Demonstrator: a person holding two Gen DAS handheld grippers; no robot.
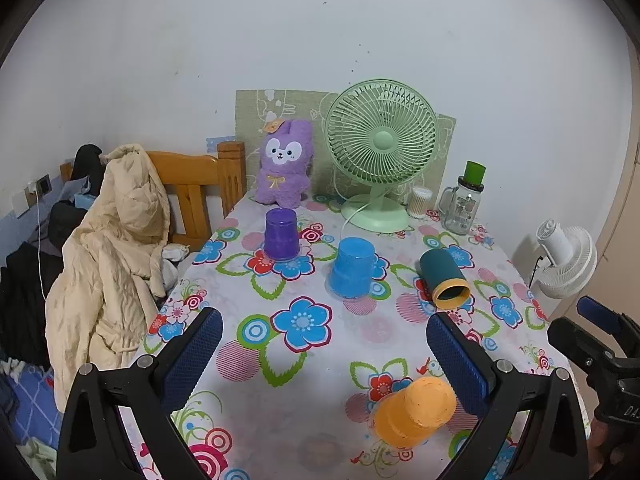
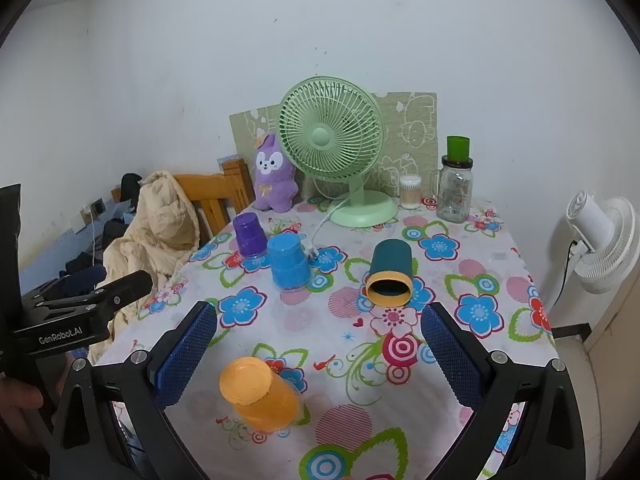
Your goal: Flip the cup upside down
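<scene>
Grippers, two. Left gripper [image 1: 324,354]: blue-padded fingers spread wide, holding nothing, above the near table. Right gripper [image 2: 318,354]: likewise spread and empty; its lower body is cut off by the frame edge.

Surface: one table under a white tablecloth printed with bright flowers [image 2: 476,280], set against a plain white wall [image 2: 200,60].

Cups on the cloth, four. Orange plastic cup [image 2: 256,394], upside down, nearest, between the left gripper's fingers in the left view. Dark teal cup with a yellow rim [image 2: 390,276], lying on its side, mouth toward the grippers, right of centre. Blue plastic cup [image 2: 288,264], upside down, mid-table. Purple plastic cup [image 2: 249,234], upside down, farther and left of the blue one.

Far edge, one each: purple plush rabbit [image 2: 274,182]; pale green desk fan [image 2: 332,136]; clear tub of cotton swabs [image 2: 411,191]; glass handled jar [image 2: 455,192] with a green cup [image 2: 458,147] on top; patterned beige board [image 2: 412,128] against the wall, partly hidden by the fan.

Room: white fan [image 2: 604,244] off the right side; wooden bed frame [image 2: 208,196] draped with a cream padded coat [image 2: 156,232] at left. Dark items beyond it are hard to make out.
</scene>
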